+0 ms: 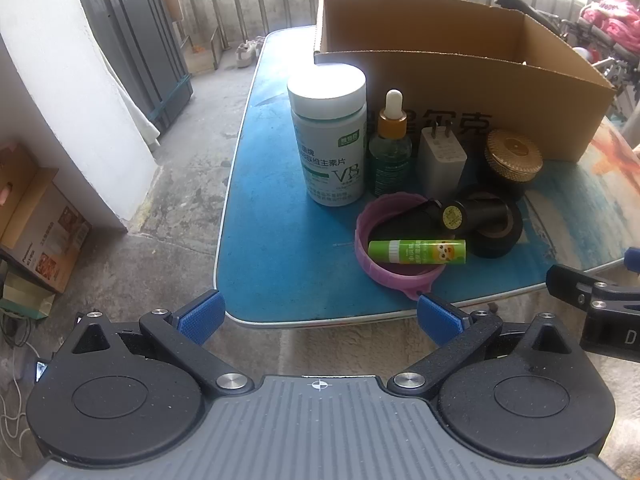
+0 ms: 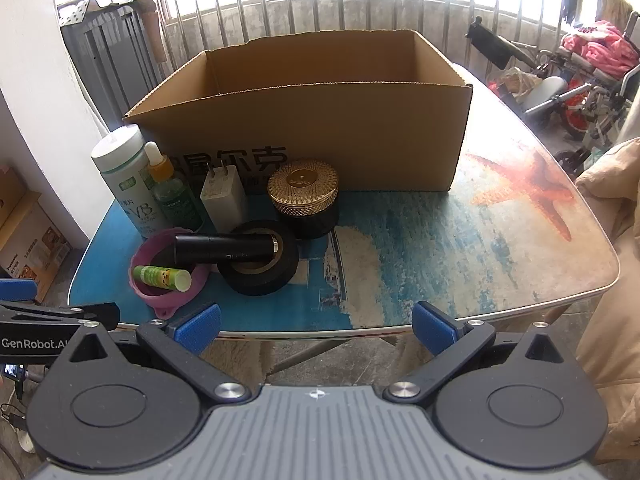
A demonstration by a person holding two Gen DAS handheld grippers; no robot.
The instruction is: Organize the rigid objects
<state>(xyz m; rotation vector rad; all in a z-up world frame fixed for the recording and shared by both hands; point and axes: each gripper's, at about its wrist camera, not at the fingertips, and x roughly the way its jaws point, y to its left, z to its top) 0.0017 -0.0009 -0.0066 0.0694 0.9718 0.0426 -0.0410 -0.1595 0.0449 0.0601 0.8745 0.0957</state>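
Left wrist view: the left gripper (image 1: 320, 316), blue-padded jaws spread wide with nothing between them, hangs just off the near edge of a table with a blue sea-and-starfish print top (image 1: 264, 240). Clustered on that table are a white pill bottle with a green label (image 1: 330, 140), a green glass dropper bottle with an amber collar (image 1: 390, 148), a white plug-in charger (image 1: 440, 160) and a black jar with a ribbed gold lid (image 1: 512, 160), all upright in a row just in front of an open brown cardboard box (image 1: 480, 96). Nearer the camera, a green glue stick (image 1: 416, 251) lies across the rim of a shallow pink plastic lid (image 1: 368, 236), and a black cylinder (image 1: 476, 212) rests across a roll of black tape (image 1: 500, 236) beside it.

Right wrist view: the right gripper (image 2: 316, 328) is likewise open and empty, poised short of the table edge, well right of the objects. Part of the left gripper shows at the left margin. A beige sleeve (image 2: 616, 280) fills the right side.
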